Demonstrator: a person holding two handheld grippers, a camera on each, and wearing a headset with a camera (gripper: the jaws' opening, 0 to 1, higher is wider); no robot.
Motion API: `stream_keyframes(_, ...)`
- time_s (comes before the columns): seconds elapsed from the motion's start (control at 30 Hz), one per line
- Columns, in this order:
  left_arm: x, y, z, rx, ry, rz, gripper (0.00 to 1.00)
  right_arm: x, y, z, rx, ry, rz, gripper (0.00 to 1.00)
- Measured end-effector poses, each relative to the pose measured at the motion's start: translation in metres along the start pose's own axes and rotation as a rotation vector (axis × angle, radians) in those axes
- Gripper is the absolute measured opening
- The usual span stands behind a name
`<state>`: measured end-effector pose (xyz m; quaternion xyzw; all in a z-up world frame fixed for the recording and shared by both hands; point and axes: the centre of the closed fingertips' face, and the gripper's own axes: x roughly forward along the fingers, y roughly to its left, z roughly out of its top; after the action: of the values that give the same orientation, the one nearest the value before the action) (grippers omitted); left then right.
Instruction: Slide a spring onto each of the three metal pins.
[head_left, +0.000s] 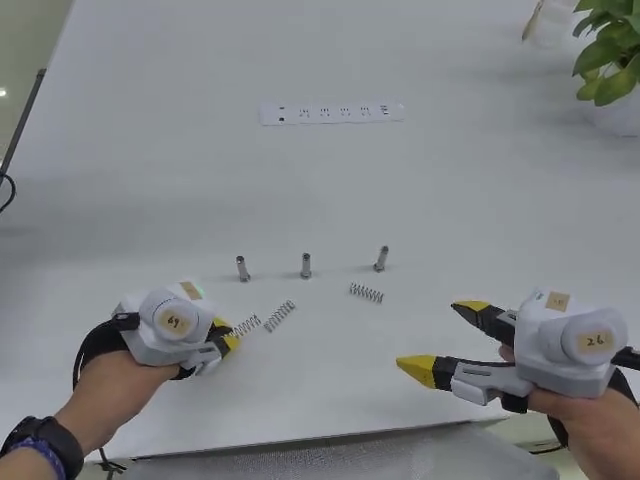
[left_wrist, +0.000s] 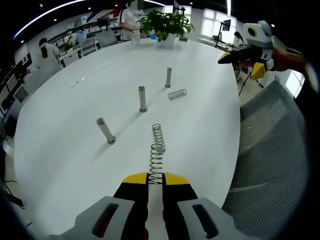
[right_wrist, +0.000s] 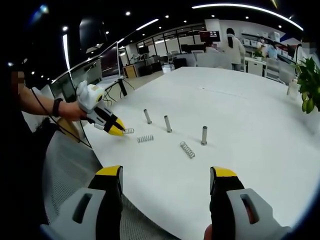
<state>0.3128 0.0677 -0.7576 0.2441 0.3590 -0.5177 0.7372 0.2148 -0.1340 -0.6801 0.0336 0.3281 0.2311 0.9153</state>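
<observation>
White table in an office; power strip at far side. Three pins upright in a row: left pin, middle pin, right pin. Three springs lying flat before them: first spring, near end pinched between the closed jaws of left tool; second spring just beside it; third spring near right pin. Right tool: jaws spread, by table's near edge.

Spring end inside left gripper

left closed, right open wide
left hand-held gripper pinches a spring by its end; right hand-held gripper jaws spread.
</observation>
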Motion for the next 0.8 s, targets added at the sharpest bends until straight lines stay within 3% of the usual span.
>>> stream_keyframes(0.5,-0.022,-0.014,0.032,0.105,-0.054,-0.015,0.02,0.007,0.008,0.006,-0.040,0.005,0.042,0.69)
stream_keyframes(0.8,-0.025,-0.037,0.057,0.218,-0.074,-0.058,0.02,0.016,0.017,0.011,-0.068,0.008,0.087,0.68)
